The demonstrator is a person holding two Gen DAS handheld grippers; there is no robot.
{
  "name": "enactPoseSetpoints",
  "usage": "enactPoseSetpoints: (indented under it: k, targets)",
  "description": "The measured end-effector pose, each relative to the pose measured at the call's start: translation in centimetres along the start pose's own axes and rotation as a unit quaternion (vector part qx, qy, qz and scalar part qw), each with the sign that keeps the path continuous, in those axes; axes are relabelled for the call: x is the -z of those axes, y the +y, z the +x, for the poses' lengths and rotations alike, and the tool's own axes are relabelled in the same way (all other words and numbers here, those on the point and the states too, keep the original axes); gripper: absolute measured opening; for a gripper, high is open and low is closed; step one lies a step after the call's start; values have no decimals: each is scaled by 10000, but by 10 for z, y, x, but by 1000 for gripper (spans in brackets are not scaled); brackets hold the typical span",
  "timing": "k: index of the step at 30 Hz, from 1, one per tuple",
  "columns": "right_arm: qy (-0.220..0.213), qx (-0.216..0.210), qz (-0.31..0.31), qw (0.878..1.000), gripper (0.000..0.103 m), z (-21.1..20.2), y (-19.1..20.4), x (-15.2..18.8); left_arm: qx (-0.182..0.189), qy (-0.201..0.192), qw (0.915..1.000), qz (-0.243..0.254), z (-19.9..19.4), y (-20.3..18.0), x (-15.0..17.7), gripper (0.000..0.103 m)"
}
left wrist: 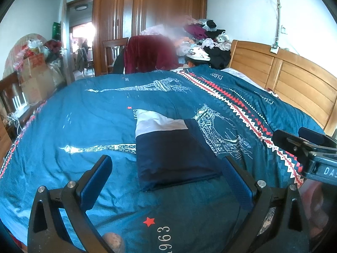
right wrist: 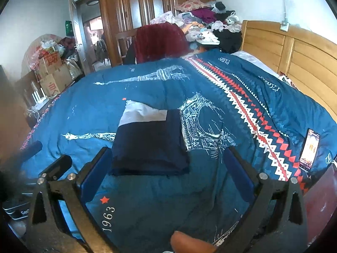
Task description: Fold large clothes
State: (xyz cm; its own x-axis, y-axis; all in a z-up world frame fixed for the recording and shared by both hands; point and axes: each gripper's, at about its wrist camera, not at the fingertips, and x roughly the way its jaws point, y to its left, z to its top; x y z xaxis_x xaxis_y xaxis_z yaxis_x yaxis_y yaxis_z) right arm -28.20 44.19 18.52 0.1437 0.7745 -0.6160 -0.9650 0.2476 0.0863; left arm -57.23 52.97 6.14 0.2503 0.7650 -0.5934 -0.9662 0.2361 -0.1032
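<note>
A folded garment (left wrist: pixel 172 151) (right wrist: pixel 147 143), navy with a pale grey band at its far end, lies flat as a neat rectangle on the blue quilt (left wrist: pixel 84 116) (right wrist: pixel 147 200). My left gripper (left wrist: pixel 166 159) hovers open just before its near edge, with the blue pads (left wrist: pixel 96 181) spread wider than the garment and nothing between them. My right gripper (right wrist: pixel 167 150) is likewise open and empty, slightly to the right of the garment. Each gripper shows in the other's view: the right gripper (left wrist: pixel 294 135) at the right edge, the left gripper (right wrist: pixel 45 156) at the left edge.
A phone (right wrist: pixel 309 149) with a lit screen lies on the quilt at the right. The wooden headboard (left wrist: pixel 284 80) runs along the right side. Behind the bed are a heap of clothes (left wrist: pixel 206 40), a chair draped in maroon cloth (left wrist: pixel 147 52), a wardrobe (left wrist: pixel 147 10) and cardboard boxes (left wrist: pixel 35 73).
</note>
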Motion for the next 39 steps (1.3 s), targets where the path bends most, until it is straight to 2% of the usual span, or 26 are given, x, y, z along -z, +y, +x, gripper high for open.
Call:
enactPoseSetpoints:
  k: [6,12,39]
  targets:
    - [342,22,4,9994,103,15,2,10,-10,108,9999,22,5,1,7,103]
    - [501,-12,-34,9987,103,20,7,15,-18,136,9999,-20,7,5,9,103]
    - [629,28,-168,9979,103,30,16,17,-22,145,9999,-86,7,10,12,103]
